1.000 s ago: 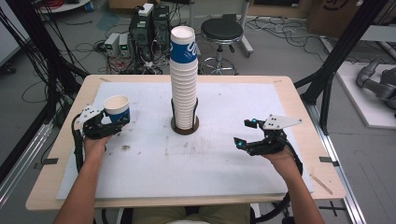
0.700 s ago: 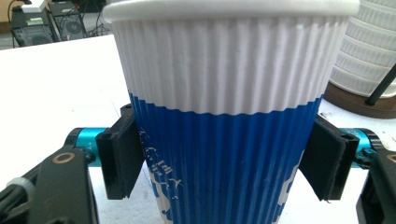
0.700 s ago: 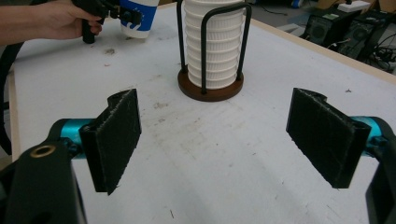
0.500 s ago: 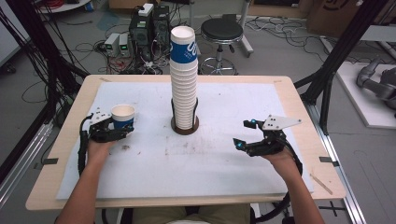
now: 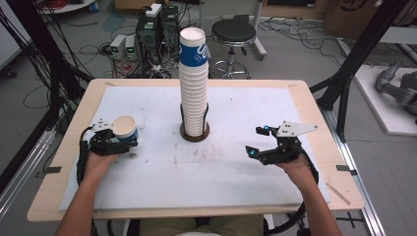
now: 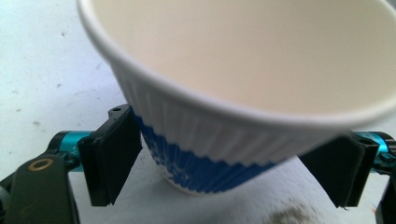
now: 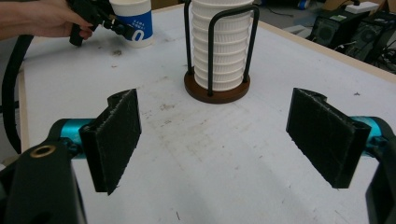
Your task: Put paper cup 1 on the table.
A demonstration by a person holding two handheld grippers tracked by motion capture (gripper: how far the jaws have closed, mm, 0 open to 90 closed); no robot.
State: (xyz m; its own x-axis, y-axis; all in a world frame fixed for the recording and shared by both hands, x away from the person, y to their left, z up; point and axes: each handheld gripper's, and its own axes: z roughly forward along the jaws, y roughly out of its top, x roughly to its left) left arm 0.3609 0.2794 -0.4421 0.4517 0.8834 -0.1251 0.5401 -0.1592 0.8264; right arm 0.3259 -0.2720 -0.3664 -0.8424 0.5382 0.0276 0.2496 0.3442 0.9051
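Cup [image 5: 125, 129] white, ribbed, blue band; mat [image 5: 162, 172] white.

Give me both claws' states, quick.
Left claw: just been opening, paper cup standing between its jaws, pads off it.
Right claw: open, empty.

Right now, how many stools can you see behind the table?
1: a black round stool stands on the floor past the table's far edge, right of the cup stack. Others may be hidden.

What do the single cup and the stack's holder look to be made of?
Cup: paper, apparently; matte white ribbed wall, printed blue band, rolled rim. Holder base: probably wood; brown, dull, round disc. Holder uprights: likely metal rod, black coated, thin and bent over.
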